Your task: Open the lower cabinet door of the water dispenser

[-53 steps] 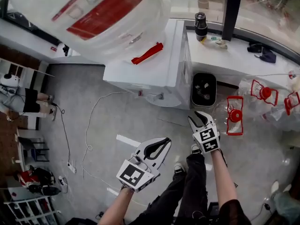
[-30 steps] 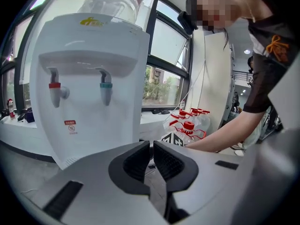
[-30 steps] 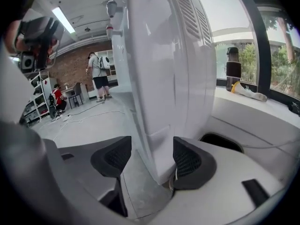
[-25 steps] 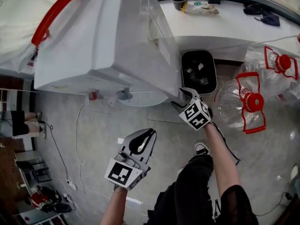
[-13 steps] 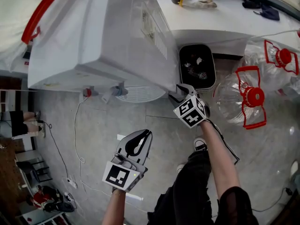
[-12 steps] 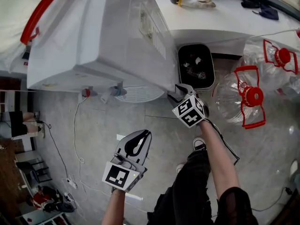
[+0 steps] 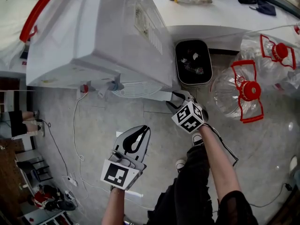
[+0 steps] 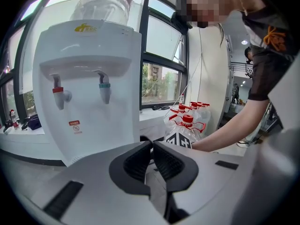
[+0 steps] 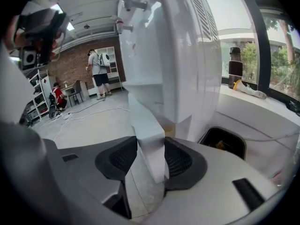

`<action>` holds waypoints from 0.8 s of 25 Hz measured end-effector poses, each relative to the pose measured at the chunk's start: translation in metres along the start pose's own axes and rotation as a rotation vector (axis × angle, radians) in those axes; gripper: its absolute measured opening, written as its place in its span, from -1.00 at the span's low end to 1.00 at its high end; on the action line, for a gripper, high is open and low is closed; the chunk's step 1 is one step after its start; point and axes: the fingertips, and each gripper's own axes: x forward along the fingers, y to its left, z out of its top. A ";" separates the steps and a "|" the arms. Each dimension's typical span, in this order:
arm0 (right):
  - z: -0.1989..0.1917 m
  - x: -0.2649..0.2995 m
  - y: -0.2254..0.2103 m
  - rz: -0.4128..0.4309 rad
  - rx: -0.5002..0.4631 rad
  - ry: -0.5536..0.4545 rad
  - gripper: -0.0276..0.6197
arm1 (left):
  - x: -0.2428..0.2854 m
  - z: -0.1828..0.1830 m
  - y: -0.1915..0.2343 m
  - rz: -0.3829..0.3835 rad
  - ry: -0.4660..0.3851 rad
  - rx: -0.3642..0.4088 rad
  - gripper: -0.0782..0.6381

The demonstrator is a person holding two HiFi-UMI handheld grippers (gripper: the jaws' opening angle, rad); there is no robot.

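Note:
The white water dispenser [image 7: 108,36] stands in front of me, its taps facing the left gripper view [image 8: 89,93]. Its lower cabinet door [image 7: 157,95] stands a little ajar from the body. My right gripper [image 7: 180,100] is at the door's free edge. In the right gripper view that white edge [image 9: 147,135] lies between the jaws of the right gripper [image 9: 150,161], which are closing with both pads against it. My left gripper [image 7: 140,131] hangs lower left, away from the dispenser. In its own view the left gripper [image 8: 151,146] is shut with nothing in it.
A black bin [image 7: 193,62] sits right of the dispenser under the white window ledge [image 7: 220,8]. Clear water bottles with red handles [image 7: 239,90] lie on the floor at the right. A white cable [image 7: 77,139] trails at the left. The person's legs [image 7: 187,191] are below.
The right gripper has drawn back from the dispenser's corner with the door edge between its jaws, and the door has swung out a little. The left gripper has barely moved.

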 end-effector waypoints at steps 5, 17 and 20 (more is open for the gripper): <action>-0.011 -0.003 0.050 0.102 -0.114 0.046 -0.30 | -0.019 -0.003 -0.007 0.001 0.023 0.015 -0.70; -0.020 0.001 0.155 0.276 -0.111 0.115 -0.26 | -0.095 -0.035 0.001 0.138 0.024 -0.037 -0.70; -0.017 0.009 0.191 0.338 -0.140 0.132 -0.27 | -0.122 -0.043 0.010 0.182 0.017 -0.068 -0.70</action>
